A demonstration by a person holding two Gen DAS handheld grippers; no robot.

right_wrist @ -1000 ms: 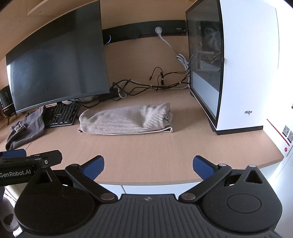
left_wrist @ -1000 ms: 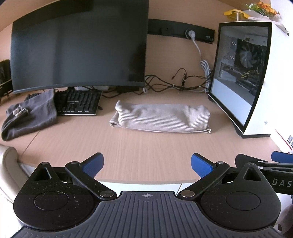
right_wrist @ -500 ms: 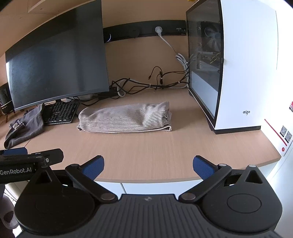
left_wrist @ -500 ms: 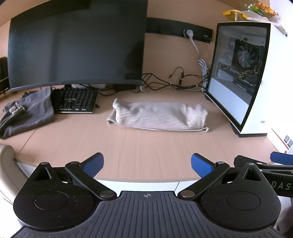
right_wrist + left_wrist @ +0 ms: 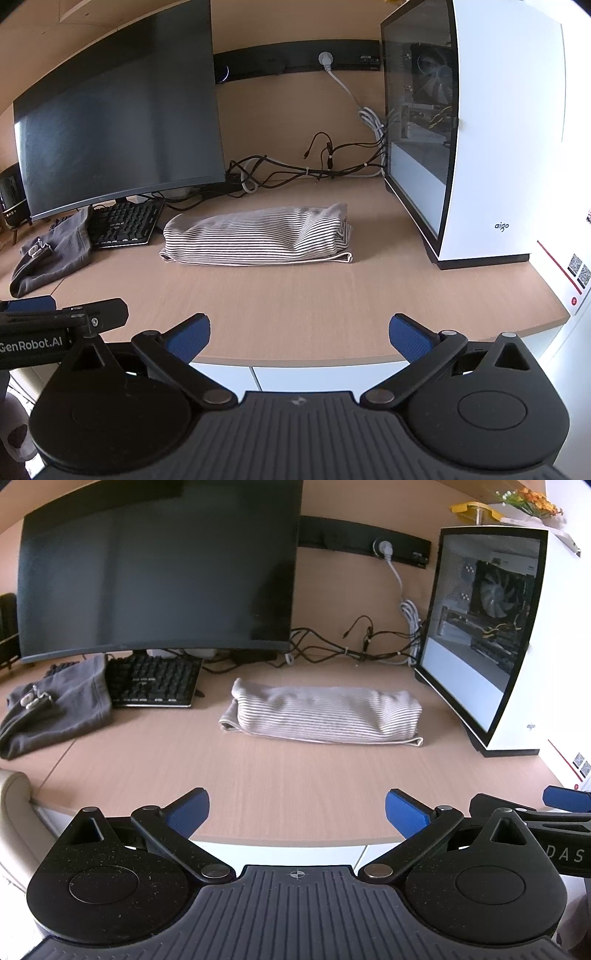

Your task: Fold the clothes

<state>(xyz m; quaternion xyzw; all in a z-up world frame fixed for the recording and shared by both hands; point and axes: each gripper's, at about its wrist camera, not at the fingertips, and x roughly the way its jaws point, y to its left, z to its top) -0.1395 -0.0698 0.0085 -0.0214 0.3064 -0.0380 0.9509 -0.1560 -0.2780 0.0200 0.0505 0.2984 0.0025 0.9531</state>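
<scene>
From the left wrist camera, the left gripper [image 5: 297,808] hangs at the near edge of the tabletop [image 5: 295,782], its jaws spread wide with nothing between the blue pads. Out past them, about mid-depth on the wood, lies the striped garment [image 5: 325,716], folded into a long, low bundle running left to right. To its left sits a black keyboard [image 5: 155,681], tucked partly under a large dark monitor [image 5: 159,576], and a crumpled grey garment [image 5: 55,709] lies just left of the keyboard, overlapping its end. A white computer case [image 5: 517,635] with a glass side stands to the right of the striped bundle, near it but not touching. A tangle of cables [image 5: 351,650] runs along the back wall. At the far right edge, part of the right gripper [image 5: 535,812] shows beside the left one.

From the right wrist camera, the right gripper [image 5: 299,330] is likewise poised over the front edge of the tabletop [image 5: 314,295], jaws wide apart and holding nothing. The striped garment [image 5: 258,240] rests straight ahead, between the keyboard [image 5: 125,225] and the computer case [image 5: 480,147]. The grey garment [image 5: 55,254] slumps at the far left below the monitor [image 5: 122,144]. The left gripper [image 5: 62,321] pokes in at the left edge, level with this one; from here I cannot tell how its jaws stand.
</scene>
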